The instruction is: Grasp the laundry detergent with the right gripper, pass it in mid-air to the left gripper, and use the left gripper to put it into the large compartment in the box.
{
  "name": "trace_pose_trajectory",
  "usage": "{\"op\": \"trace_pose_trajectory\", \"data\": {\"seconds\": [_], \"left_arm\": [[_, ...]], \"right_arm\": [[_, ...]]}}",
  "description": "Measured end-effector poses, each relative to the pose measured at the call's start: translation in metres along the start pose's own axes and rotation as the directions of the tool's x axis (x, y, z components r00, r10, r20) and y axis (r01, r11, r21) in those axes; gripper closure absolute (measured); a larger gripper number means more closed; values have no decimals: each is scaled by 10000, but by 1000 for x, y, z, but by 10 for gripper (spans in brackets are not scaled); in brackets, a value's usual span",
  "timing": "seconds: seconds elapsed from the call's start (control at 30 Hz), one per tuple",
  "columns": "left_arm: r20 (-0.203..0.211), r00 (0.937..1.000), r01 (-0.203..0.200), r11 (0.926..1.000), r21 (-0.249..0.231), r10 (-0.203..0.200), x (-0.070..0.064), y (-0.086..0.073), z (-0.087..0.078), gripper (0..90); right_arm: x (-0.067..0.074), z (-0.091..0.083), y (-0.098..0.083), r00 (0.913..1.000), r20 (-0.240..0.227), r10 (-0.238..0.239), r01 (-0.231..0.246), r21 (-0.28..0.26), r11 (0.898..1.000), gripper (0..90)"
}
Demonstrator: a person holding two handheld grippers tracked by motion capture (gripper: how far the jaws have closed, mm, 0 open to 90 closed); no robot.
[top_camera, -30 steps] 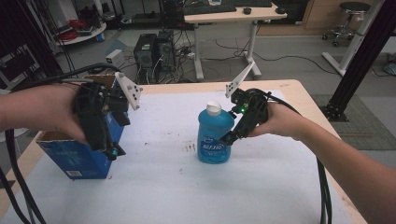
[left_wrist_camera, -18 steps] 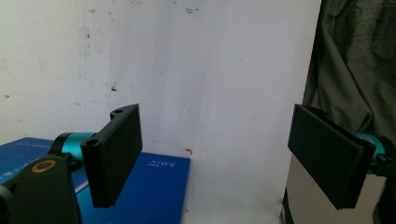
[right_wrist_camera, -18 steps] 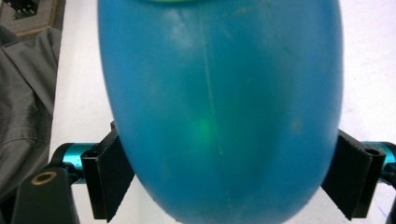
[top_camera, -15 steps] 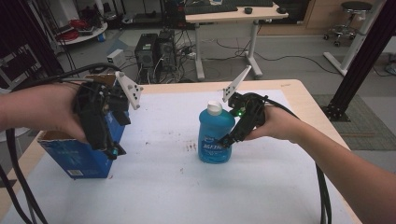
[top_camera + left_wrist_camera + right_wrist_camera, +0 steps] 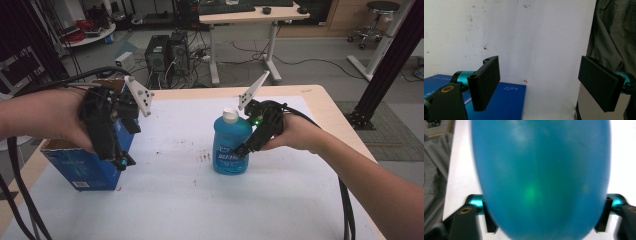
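Bottle: blue bottle (image 5: 231, 145) with a white cap stands upright on the white table (image 5: 280, 200), about mid-table, well apart from the box.
Right gripper: right gripper (image 5: 243, 149) sits against the bottle's lower right side; in the right gripper view the bottle (image 5: 541, 177) lies between the two jaws, which reach round its flanks.
Right jaws: they have just been closing on the bottle, now at a middling width; the pads look to touch its sides, but blur keeps me from saying how firmly they press.
Left gripper: left gripper (image 5: 119, 161) hangs over the near right corner of the blue box (image 5: 82, 167), pointing down.
Left jaws: wide apart with nothing between them; the left gripper view shows the table through the gap and the box top (image 5: 506, 100) below the left jaw.
Box: open-topped, at the table's left edge; its contents cannot be made out.
Done so far: reach to the bottle is complete and the grasp looks nearly set.
Left to do: bottle is not yet lifted, its base on the table; the carry, likely toward the box, is a guess.
Progress: early, by my judgement.
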State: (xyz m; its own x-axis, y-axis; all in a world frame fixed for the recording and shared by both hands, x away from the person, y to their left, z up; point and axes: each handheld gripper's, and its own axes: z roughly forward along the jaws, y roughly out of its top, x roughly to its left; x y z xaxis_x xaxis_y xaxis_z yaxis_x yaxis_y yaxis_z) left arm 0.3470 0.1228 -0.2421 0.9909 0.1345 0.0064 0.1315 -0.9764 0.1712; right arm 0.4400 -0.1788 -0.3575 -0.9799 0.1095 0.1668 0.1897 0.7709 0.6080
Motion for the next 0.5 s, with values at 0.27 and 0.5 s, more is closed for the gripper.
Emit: {"op": "trace_pose_trajectory", "data": {"seconds": [0.27, 0.5], "left_arm": [[6, 10000, 31, 10000, -42, -31, 0, 0, 0, 179], [-18, 10000, -38, 10000, -20, 38, 1, 0, 0, 179]], "right_arm": [[0, -1, 0, 9998, 184, -20, 21, -26, 10000, 292], [-1, -2, -1, 9995, 316, -23, 25, -85, 10000, 316]]}}
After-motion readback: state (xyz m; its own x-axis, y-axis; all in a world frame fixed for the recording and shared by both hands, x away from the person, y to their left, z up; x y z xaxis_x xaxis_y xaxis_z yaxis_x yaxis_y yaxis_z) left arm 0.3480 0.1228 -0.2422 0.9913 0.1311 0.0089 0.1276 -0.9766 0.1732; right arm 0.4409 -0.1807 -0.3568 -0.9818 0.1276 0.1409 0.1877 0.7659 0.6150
